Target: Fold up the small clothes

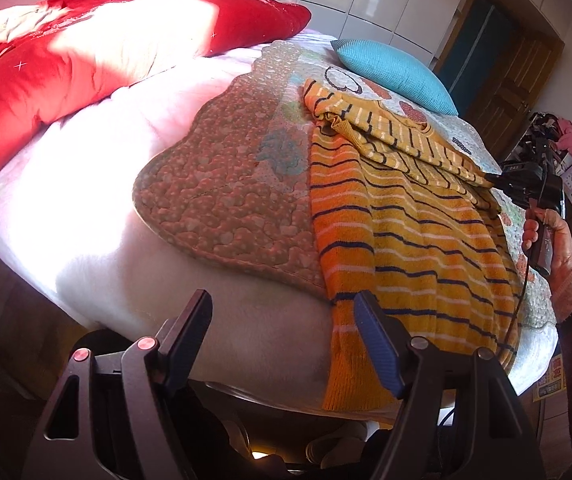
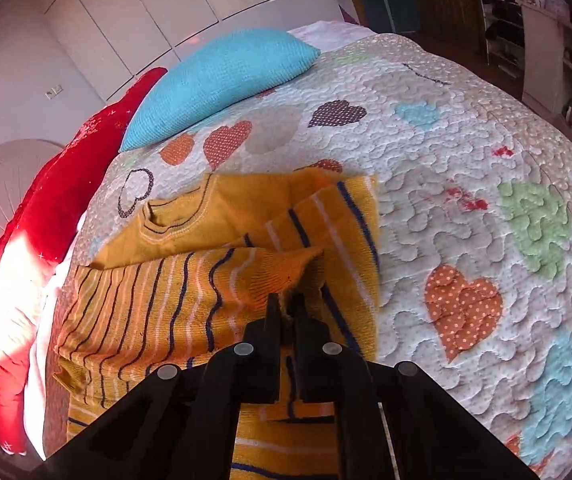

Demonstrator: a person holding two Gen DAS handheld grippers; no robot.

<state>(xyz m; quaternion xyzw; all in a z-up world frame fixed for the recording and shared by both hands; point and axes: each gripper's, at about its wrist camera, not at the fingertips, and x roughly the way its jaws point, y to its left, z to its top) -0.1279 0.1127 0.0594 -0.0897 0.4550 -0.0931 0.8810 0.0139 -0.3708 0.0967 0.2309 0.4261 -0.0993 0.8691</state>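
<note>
A small yellow-orange sweater (image 1: 413, 224) with dark and white stripes lies on the quilt, its hem hanging over the near bed edge. It also shows in the right wrist view (image 2: 190, 292). My right gripper (image 2: 287, 304) is shut on the cuff of a sleeve (image 2: 286, 276) and holds it across the sweater's chest. In the left wrist view the right gripper (image 1: 493, 178) holds that sleeve (image 1: 405, 136) taut. My left gripper (image 1: 286, 332) is open and empty, just off the bed edge, left of the hem.
A heart-patterned quilt (image 2: 465, 168) covers the bed over a white duvet (image 1: 86, 200). A turquoise pillow (image 2: 222, 76) and a red quilt (image 1: 66, 64) lie at the far side. White wardrobes (image 2: 146, 12), a door (image 1: 513, 72) and cluttered shelves (image 1: 565, 148) stand beyond.
</note>
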